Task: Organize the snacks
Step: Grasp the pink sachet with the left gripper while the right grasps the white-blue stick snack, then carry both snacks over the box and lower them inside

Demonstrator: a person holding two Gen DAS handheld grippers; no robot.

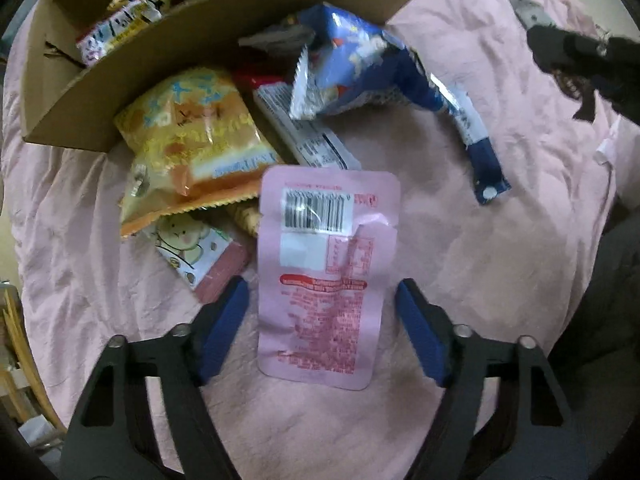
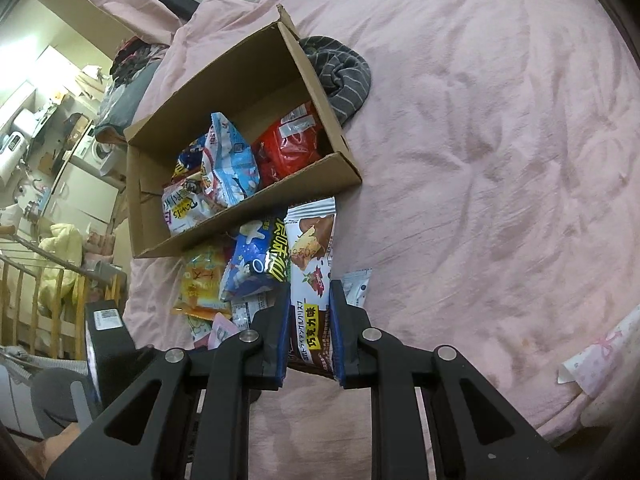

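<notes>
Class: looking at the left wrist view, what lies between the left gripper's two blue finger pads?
The pink pouch, barcode side up on the pink bedcover. The left gripper is open, its pads clear of it.

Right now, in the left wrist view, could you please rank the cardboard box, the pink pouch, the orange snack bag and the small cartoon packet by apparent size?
1. cardboard box, partly out of frame
2. pink pouch and orange snack bag: look alike; the pouch is nearer the camera and the bag partly hidden, so unranked
3. small cartoon packet, partly hidden
</notes>
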